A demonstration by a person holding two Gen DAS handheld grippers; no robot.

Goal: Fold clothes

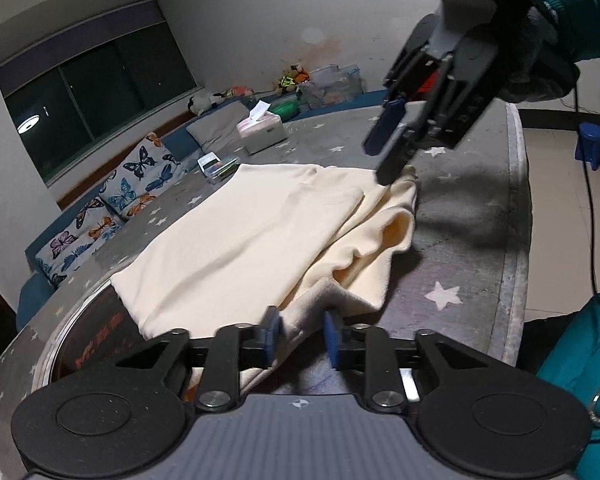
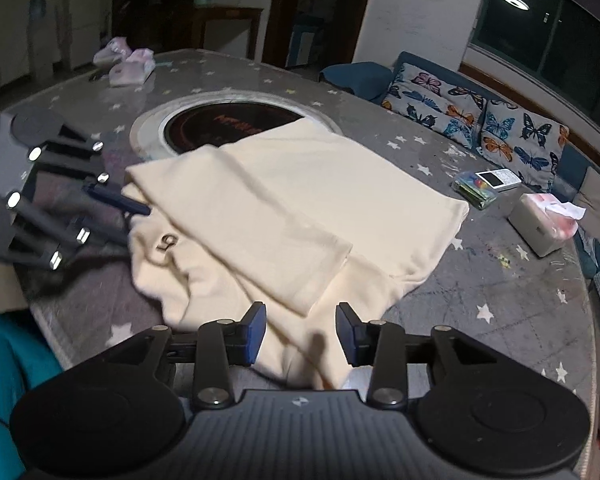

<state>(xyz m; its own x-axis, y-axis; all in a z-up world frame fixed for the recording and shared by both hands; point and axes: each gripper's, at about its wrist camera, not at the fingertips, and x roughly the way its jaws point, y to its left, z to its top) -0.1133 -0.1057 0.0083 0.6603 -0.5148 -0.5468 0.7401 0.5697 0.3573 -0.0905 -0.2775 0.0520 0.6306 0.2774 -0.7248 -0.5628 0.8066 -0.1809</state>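
- My left gripper (image 1: 300, 332) is open, its blue pads apart with a clear gap between them; the near edge of the cream garment (image 1: 260, 240) lies in and just under that gap, and I cannot tell whether a pad touches the cloth.
- My right gripper (image 2: 301, 330) is also open, jaws spread wide, with the garment's (image 2: 292, 216) near corner lying between and below its pads.
- From the left wrist camera, the right gripper (image 1: 388, 148) hangs tilted above the far bunched corner of the cloth, one dark fingertip at or just over the fabric.
- From the right wrist camera, the left gripper (image 2: 128, 204) sits beside the garment's left edge, a blue pad at the cloth.
- The gripper bodies are matte black plastic with ribbed grey tops, round discs at each side and silver pivot screws.
- The garment is soft, pale cream knit, partly folded: a flat upper layer over a second layer, with rumpled, bunched folds at the near edge and a small dark mark near one corner.
- It lies on the round table (image 2: 480, 280), covered in grey star-printed cloth, and partly overlaps the black inset hob (image 2: 220, 124) at the centre.
- A tissue box (image 2: 540, 224) stands well apart from the garment.
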